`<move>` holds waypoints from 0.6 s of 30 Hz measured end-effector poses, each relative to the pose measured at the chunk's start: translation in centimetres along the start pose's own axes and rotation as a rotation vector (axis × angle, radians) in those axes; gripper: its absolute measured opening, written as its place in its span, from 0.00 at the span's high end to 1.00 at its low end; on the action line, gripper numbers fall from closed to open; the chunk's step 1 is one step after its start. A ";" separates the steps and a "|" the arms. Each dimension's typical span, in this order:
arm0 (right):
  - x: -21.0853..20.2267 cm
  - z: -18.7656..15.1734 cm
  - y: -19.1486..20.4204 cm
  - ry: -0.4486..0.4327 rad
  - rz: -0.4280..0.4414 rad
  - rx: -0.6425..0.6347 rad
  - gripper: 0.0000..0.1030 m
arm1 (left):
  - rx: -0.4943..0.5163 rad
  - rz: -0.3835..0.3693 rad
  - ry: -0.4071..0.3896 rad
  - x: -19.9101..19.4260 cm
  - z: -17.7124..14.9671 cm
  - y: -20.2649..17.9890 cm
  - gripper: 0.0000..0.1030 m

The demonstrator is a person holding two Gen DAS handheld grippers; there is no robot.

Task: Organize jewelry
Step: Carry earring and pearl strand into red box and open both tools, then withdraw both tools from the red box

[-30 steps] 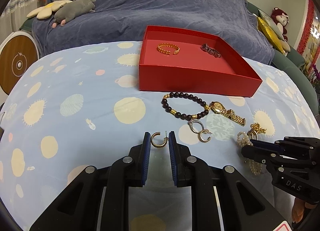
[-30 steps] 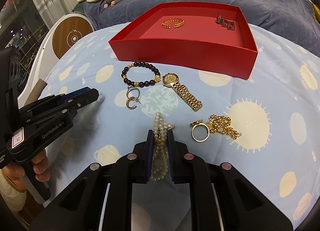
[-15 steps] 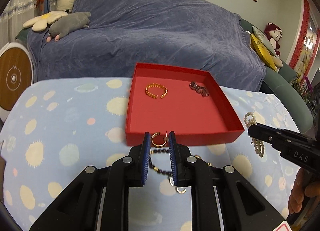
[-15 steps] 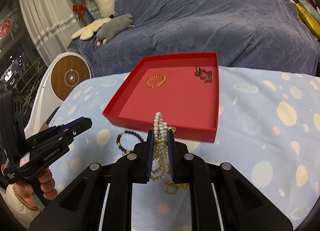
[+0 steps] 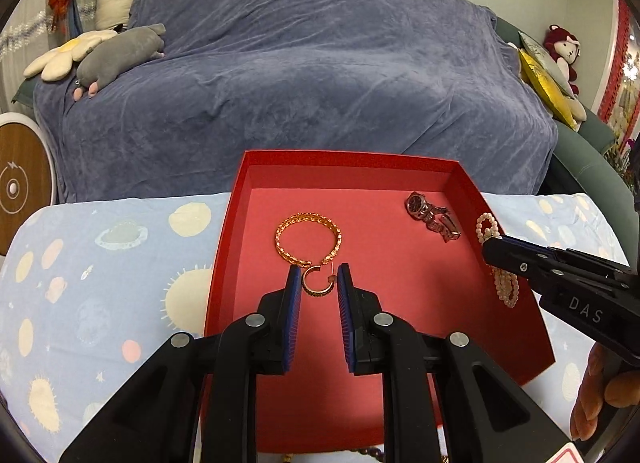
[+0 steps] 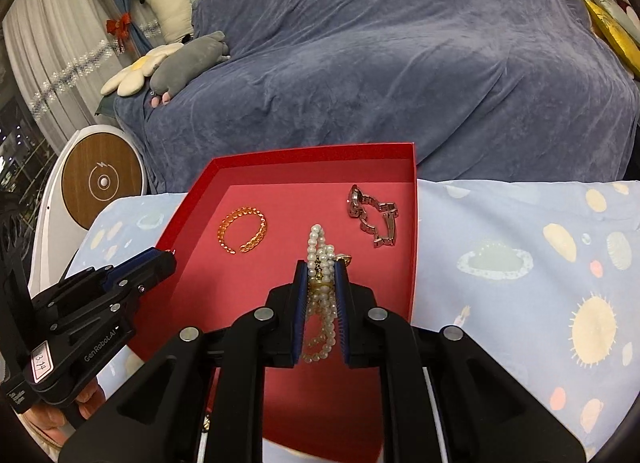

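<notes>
A red tray (image 5: 224, 259) (image 6: 414, 255) lies on the patterned blue cloth. Inside it rest a gold chain bangle (image 5: 308, 239) (image 6: 243, 234) and a dark metal watch (image 5: 434, 217) (image 6: 374, 215). My left gripper (image 5: 319, 283) hangs over the tray, shut on a gold hoop earring (image 5: 316, 283) held between its blue pads. My right gripper (image 6: 321, 287) is also above the tray, shut on a pearl bracelet (image 6: 320, 259) that loops out past its tips and hangs down behind them. In the left wrist view the right gripper (image 5: 490, 249) carries the pearl bracelet (image 5: 505, 287) over the tray's right side.
A sofa under a blue-grey cover (image 5: 312, 75) stands just behind the table, with soft toys (image 5: 120, 55) on its left arm. A round white and wood device (image 6: 102, 183) is at the left. A dark bead bracelet (image 5: 372, 451) peeks out below the tray's near edge.
Both grippers rose off the cloth with their pieces and travelled forward over the red tray. The loose jewelry on the cloth has dropped out of sight beneath them.
</notes>
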State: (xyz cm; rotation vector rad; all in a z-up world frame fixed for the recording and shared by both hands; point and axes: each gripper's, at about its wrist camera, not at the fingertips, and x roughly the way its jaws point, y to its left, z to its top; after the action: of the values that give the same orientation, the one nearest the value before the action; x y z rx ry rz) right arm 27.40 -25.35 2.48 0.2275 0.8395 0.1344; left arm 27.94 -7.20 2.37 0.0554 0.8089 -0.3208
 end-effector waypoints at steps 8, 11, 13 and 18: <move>1.0 -0.1 -1.0 -0.020 -0.031 0.018 0.86 | -0.033 0.017 0.042 2.3 0.0 1.1 0.84; -0.6 -0.4 -1.1 -0.033 -0.026 0.015 0.86 | -0.041 0.015 0.034 1.4 -0.3 1.4 0.83; -2.1 -1.0 -0.8 -0.035 -0.017 0.007 0.86 | -0.038 0.014 0.021 0.3 -0.5 1.7 0.81; -6.3 -3.4 0.0 -0.040 -0.006 -0.015 0.85 | -0.012 0.041 -0.014 -3.9 -2.1 2.1 0.68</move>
State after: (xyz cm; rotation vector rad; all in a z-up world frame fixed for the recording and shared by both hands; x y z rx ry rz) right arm 20.68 -26.18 4.86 0.2130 0.7993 0.1303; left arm 24.56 -3.81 3.59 0.0580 0.7946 -0.2777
